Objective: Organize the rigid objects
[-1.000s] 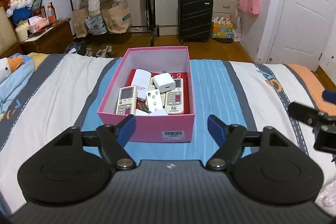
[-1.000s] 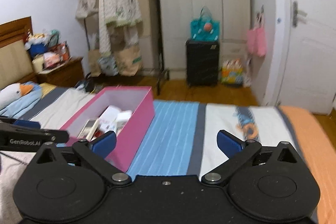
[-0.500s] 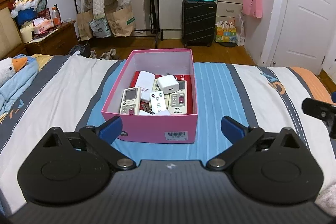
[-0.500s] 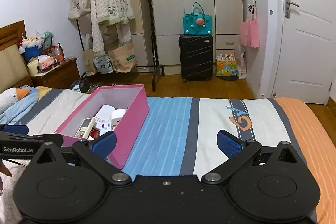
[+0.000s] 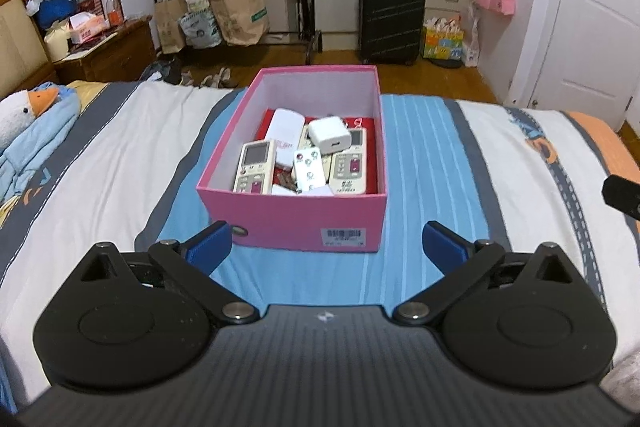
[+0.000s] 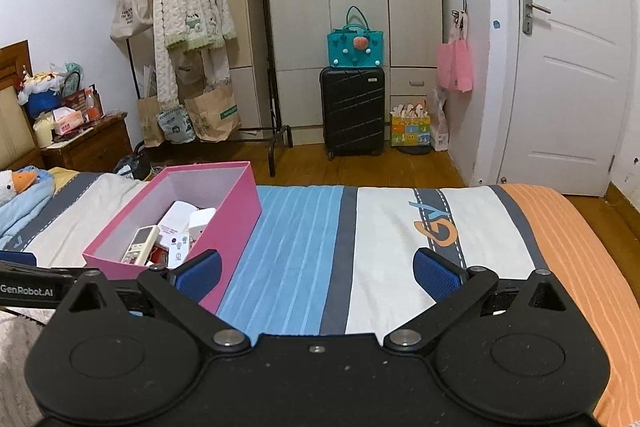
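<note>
Straight ahead of the wide-open, empty left tongs (image 5: 326, 241) sat the pink box (image 5: 296, 217) of remotes on the bed (image 5: 500, 155), its length running away, while the equally open, empty right tongs (image 6: 318, 269) stood off to its right.

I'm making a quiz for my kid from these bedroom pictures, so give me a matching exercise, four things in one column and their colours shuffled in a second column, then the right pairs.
Things:
1. box on the bed
2. suitcase by the wardrobe
3. bag on top of the suitcase
4. charger in the box

Colours:
A. teal
B. white
C. pink
D. black

Pairs: 1-C, 2-D, 3-A, 4-B
</note>
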{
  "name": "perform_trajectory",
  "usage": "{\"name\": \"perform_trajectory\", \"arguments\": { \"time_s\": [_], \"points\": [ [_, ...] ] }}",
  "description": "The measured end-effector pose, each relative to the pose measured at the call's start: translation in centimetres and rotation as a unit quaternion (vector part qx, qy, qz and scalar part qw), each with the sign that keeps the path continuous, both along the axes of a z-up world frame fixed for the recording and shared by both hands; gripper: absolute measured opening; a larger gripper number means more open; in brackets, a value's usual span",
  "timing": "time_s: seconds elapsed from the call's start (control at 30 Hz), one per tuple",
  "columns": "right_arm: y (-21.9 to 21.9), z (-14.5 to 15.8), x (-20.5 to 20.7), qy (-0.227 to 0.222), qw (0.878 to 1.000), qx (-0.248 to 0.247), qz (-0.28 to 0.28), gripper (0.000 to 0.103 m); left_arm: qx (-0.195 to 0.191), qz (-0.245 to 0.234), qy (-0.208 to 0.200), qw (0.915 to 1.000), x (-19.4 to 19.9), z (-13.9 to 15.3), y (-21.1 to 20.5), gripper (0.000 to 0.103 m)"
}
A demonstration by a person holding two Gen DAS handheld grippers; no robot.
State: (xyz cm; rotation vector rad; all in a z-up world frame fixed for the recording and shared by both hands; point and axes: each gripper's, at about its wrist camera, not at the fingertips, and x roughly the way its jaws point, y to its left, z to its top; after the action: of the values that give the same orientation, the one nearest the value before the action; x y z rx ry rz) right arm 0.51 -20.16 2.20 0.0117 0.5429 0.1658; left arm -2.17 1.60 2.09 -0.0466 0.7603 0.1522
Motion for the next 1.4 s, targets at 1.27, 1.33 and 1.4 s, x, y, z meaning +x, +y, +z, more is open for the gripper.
{"name": "perform_trajectory", "arguments": {
  "time_s": [1.27,1.33,1.4],
  "points": [
    [2.2,-0.1,-0.6,0.028,0.999,-0.030,-0.020,0.103,0.017,0.007,0.066,0.9976,1.5,-1.9,1.3,0.103],
    [2.4,0.0,-0.5,0.028,0.999,-0.032,-0.018,0.103,0.017,0.009,0.068,0.9975,1.5,-1.9,1.5,0.103],
    [2.6,-0.1,-0.5,0.028,0.999,-0.032,-0.017,0.103,0.017,0.007,0.070,0.9974,1.6,-1.8,1.6,0.103]
  ]
}}
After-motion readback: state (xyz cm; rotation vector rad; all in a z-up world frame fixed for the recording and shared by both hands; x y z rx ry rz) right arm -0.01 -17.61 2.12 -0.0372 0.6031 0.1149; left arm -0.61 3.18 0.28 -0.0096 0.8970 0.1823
